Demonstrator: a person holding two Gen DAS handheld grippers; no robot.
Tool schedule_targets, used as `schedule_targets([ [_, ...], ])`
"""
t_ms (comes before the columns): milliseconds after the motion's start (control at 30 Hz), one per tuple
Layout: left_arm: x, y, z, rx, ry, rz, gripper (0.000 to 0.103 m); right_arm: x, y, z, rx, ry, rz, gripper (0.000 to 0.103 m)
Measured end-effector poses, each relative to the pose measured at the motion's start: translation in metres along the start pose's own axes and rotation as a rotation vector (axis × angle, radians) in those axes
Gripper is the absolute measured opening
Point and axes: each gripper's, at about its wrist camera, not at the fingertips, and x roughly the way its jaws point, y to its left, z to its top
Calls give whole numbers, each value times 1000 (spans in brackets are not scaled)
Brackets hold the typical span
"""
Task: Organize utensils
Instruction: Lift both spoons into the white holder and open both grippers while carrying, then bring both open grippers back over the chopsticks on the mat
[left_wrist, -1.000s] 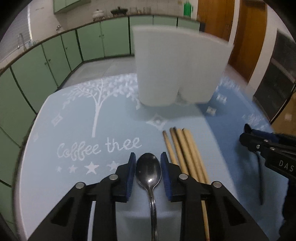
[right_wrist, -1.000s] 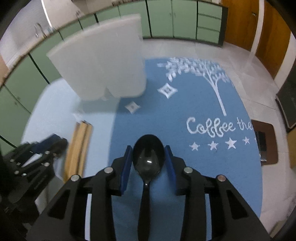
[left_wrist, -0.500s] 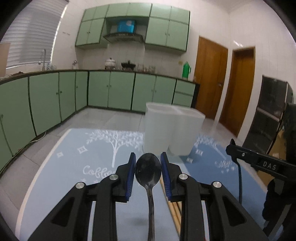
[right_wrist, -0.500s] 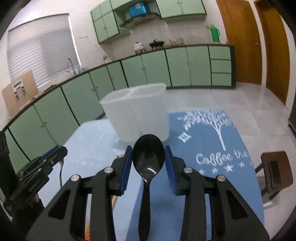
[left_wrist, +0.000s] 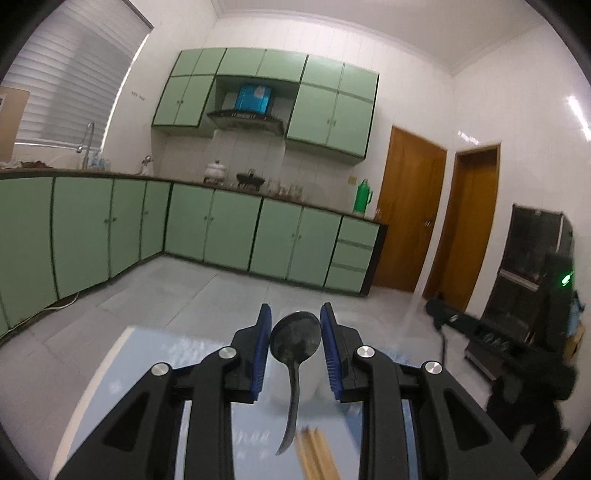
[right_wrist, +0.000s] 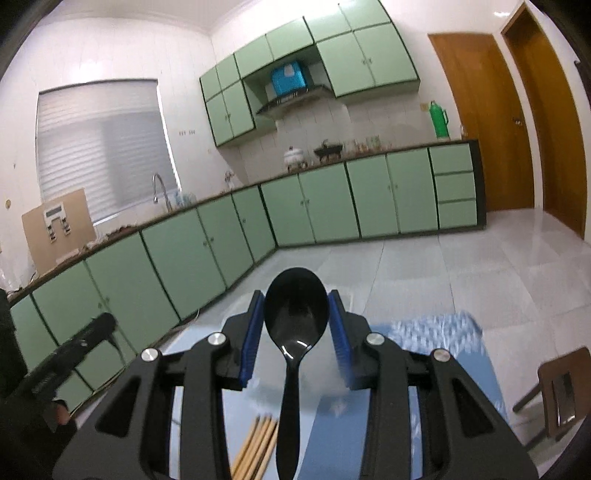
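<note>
The left claw (left_wrist: 295, 339) is clamped on a metal spoon (left_wrist: 295, 338): both blue pads press the sides of its bowl, and the handle hangs down and back between the black arms. The right claw (right_wrist: 296, 321) grips a black plastic spoon (right_wrist: 296, 314) the same way, bowl between the pads, handle trailing toward the camera. Both spoons are held in the air above the blue-clothed surface (right_wrist: 461, 384). A bundle of wooden chopsticks (right_wrist: 258, 443) lies on that surface below the claws. A white container (right_wrist: 325, 380) stands just beyond them, largely hidden behind the pads and blurred. Green kitchen cabinets (left_wrist: 229, 229) line the far walls.
</note>
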Motion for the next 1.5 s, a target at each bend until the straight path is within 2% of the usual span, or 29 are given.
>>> schedule_targets([
  [133,25,-8,40,21,-78,-38,27,30,-13,33,26,-59,2,34],
  [333,87,-15,69,20,-112,-80,27,79,-25,58,29,-102,-27,34],
  [533,141,-8,48,18,-33,-82,27,118,-37,43,16,-68,-70,34],
  [800,163,0,17,17,57,-56,27,127,-38,21,7,-12,-46,36],
  [1033,141,-5,14,30,79,-46,33,103,-34,14,11,18,-46,50],
  [1100,126,-8,14,38,81,-33,40,84,-33,11,12,21,-55,51],
  [1167,104,-10,12,47,94,-14,48,67,-34,7,12,34,-80,60],
  [1233,83,-9,5,45,120,8,51,46,-33,-3,25,53,-91,65],
  [1333,50,-7,-16,14,174,31,58,13,-24,-29,41,132,-112,74],
  [1500,2,-8,-74,1,368,86,62,-30,-3,-82,57,281,-139,86],
])
